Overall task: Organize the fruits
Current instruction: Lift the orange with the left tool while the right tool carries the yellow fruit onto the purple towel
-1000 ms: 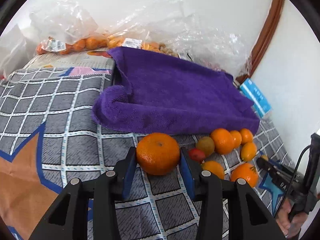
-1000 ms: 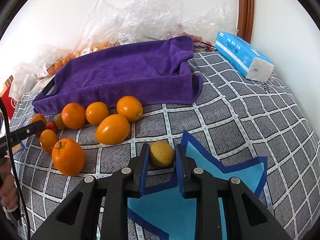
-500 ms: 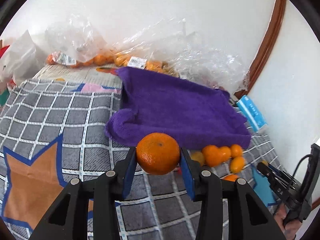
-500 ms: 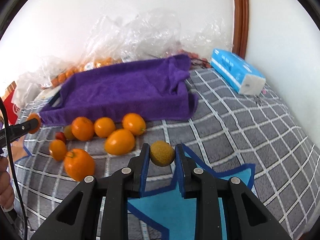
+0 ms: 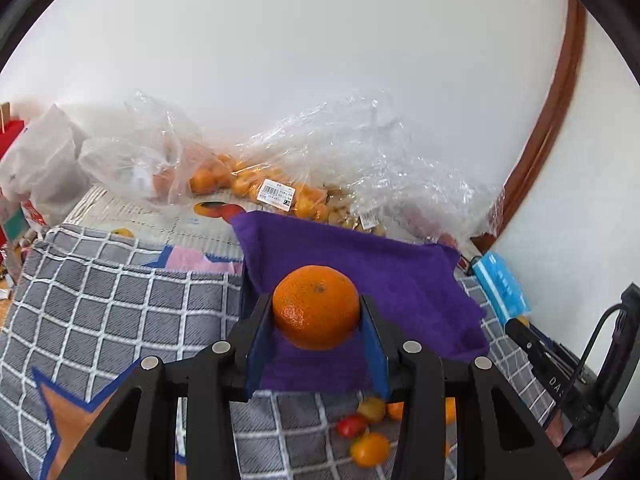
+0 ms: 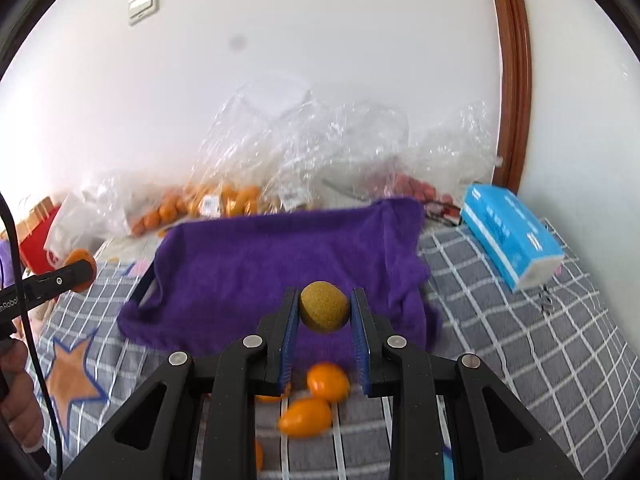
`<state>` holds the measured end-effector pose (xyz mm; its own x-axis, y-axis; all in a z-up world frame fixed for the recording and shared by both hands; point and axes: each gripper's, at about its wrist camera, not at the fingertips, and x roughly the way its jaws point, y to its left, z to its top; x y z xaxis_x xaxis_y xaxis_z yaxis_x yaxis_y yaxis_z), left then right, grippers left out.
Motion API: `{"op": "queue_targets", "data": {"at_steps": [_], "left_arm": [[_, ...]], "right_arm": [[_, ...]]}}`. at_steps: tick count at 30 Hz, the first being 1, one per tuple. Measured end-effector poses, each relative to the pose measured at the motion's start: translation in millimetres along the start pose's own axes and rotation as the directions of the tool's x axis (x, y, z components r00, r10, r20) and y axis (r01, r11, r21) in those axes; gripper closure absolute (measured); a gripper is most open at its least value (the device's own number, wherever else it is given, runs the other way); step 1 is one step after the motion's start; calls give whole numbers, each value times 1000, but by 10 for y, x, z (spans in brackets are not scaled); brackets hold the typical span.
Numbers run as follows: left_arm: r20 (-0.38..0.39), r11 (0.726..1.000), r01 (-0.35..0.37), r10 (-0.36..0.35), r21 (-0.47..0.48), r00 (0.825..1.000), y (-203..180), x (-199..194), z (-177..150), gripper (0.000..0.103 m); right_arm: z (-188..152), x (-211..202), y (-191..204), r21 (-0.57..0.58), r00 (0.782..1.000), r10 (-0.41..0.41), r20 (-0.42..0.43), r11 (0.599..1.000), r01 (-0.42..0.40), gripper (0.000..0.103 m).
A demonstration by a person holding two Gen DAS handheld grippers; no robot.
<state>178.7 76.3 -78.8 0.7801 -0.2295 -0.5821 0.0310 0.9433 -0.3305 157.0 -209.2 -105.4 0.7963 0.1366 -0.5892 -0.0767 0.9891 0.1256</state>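
Observation:
My left gripper [image 5: 316,312] is shut on a large orange [image 5: 316,306] and holds it in the air over the near edge of the purple towel [image 5: 360,264]. My right gripper [image 6: 323,310] is shut on a small yellow-brown fruit [image 6: 323,307], also lifted in front of the purple towel [image 6: 260,264]. Loose oranges [image 6: 326,380] and a small red fruit [image 5: 350,426] lie on the grey checked cloth below the grippers, partly hidden by the fingers. The left gripper with its orange also shows at the left edge of the right wrist view [image 6: 78,266].
Clear plastic bags of oranges [image 5: 240,184] lie against the wall behind the towel. A blue tissue pack [image 6: 512,240] sits right of the towel. A red box [image 6: 40,240] and white bags stand at far left. A brown door frame [image 5: 552,120] rises at right.
Both grippers have risen from the cloth with their fruits and moved toward the towel. The loose fruits now lie below and behind the fingertips.

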Motion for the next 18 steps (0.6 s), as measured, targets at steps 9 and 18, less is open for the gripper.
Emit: {"op": "queue_targets", "data": {"at_steps": [9, 18], "left_arm": [[43, 998, -1, 4, -62, 999, 71, 381, 217, 63], [65, 999, -38, 38, -6, 997, 79, 619, 7, 63]], "right_arm": [[368, 391, 16, 35, 1000, -7, 17, 999, 6, 78], [285, 850, 34, 38, 1000, 18, 4, 999, -18, 78]]}}
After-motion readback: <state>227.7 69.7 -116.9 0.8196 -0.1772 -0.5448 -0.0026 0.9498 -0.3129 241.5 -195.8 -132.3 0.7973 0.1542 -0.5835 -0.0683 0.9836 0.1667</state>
